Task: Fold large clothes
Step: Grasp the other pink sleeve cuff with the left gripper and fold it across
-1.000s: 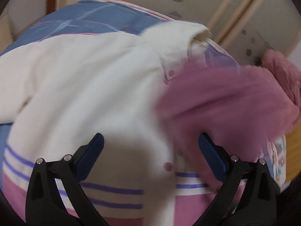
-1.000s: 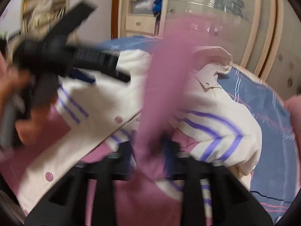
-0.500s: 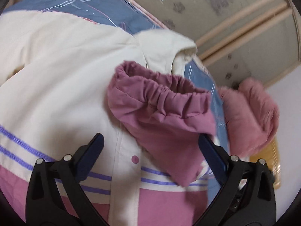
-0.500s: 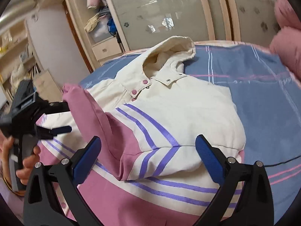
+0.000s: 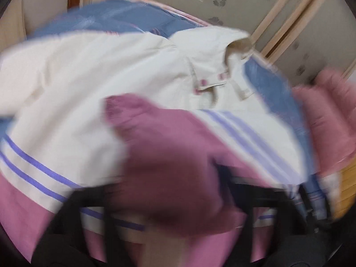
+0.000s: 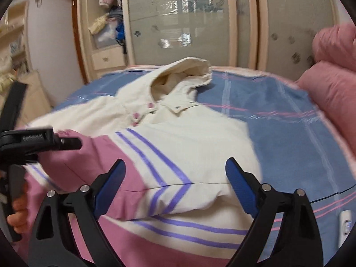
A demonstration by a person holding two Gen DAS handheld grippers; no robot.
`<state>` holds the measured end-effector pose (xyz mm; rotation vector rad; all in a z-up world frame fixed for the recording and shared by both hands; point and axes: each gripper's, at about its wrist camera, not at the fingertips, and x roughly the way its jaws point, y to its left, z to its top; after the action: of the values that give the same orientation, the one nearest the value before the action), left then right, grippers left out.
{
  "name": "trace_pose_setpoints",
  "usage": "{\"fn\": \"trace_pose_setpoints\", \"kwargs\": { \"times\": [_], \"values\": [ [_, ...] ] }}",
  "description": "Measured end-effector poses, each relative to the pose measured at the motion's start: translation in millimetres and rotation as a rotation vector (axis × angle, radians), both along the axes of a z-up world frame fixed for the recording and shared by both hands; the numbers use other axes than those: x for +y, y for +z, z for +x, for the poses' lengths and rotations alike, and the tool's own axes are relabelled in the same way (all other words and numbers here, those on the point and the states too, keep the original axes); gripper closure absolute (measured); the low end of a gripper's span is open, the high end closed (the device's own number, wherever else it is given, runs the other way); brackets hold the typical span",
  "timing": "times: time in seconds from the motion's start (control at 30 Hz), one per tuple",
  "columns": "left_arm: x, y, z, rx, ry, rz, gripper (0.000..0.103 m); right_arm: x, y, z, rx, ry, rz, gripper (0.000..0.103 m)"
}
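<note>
While the left claw (image 5: 169, 200) closes, clenching its pink sleeve (image 5: 155, 138), cream hooded jacket (image 6: 178, 133), purple-striped; right claw (image 6: 175, 184) released, closing.

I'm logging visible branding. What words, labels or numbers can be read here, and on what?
White lettering on the left gripper body: blurred, perhaps "GenRobot.AI", not certain.
Faint lines, perhaps writing, on the wardrobe door: too blurred to read.
Jacket: no text, only stripes and snaps.
</note>
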<state>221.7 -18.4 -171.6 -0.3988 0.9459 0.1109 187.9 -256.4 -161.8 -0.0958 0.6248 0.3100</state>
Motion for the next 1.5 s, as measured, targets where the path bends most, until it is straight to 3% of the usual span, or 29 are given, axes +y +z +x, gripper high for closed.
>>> {"fn": "trace_pose_setpoints", "kwargs": {
  "times": [0.13, 0.23, 0.3, 0.4, 0.5, 0.57, 0.6, 0.63, 0.77, 0.83, 1.0, 1.13, 1.23, 1.37, 1.5],
  "values": [
    [-16, 14, 2, -0.032, -0.014, 0.273, 0.081, 7, -8, 4, 0.021, 0.019, -0.031, 0.011],
    [-14, 31, 7, -0.101, 0.046, 0.45, 0.081, 3, -18, 18, 0.105, 0.055, 0.063, 0.011],
    [-6, 31, 16, -0.105, 0.076, 0.487, 0.08, 0, -23, 26, 0.16, 0.062, 0.123, 0.011],
    [8, 20, 29, -0.056, 0.078, 0.417, 0.079, -6, -23, 33, 0.164, 0.046, 0.143, 0.011],
    [9, 8, 34, -0.044, 0.083, 0.42, 0.073, -17, -25, 45, 0.143, -0.031, 0.158, 0.011],
    [7, 3, 29, -0.04, 0.09, 0.44, 0.063, -21, -34, 56, 0.183, -0.069, 0.157, 0.006],
    [6, 1, 30, -0.034, 0.094, 0.434, 0.055, -23, -42, 64, 0.227, -0.092, 0.152, 0.005],
    [3, -2, 30, -0.031, 0.091, 0.425, 0.054, -25, -50, 71, 0.282, -0.121, 0.136, 0.005],
    [-14, 7, 32, -0.047, 0.08, 0.491, 0.054, -24, -53, 74, 0.309, -0.157, 0.083, 0.005],
    [-19, 10, 34, -0.048, 0.076, 0.512, 0.062, -26, -48, 71, 0.295, -0.172, 0.086, 0.005],
    [-18, 20, 32, -0.083, 0.079, 0.449, 0.076, -37, -46, 70, 0.288, -0.197, 0.116, 0.005],
    [-12, 43, 30, -0.174, 0.096, 0.401, 0.077, -34, -33, 62, 0.191, -0.166, 0.12, 0.005],
    [-10, 55, 32, -0.196, 0.092, 0.389, 0.076, -13, -27, 56, 0.113, -0.161, -0.052, 0.005],
    [-11, 69, 33, -0.216, 0.097, 0.397, 0.072, 17, -46, 53, 0.121, -0.084, -0.235, 0.004],
    [-15, 71, 29, -0.222, 0.083, 0.392, 0.069, 23, -62, 59, 0.112, -0.151, -0.35, 0.004]
  ]
}}
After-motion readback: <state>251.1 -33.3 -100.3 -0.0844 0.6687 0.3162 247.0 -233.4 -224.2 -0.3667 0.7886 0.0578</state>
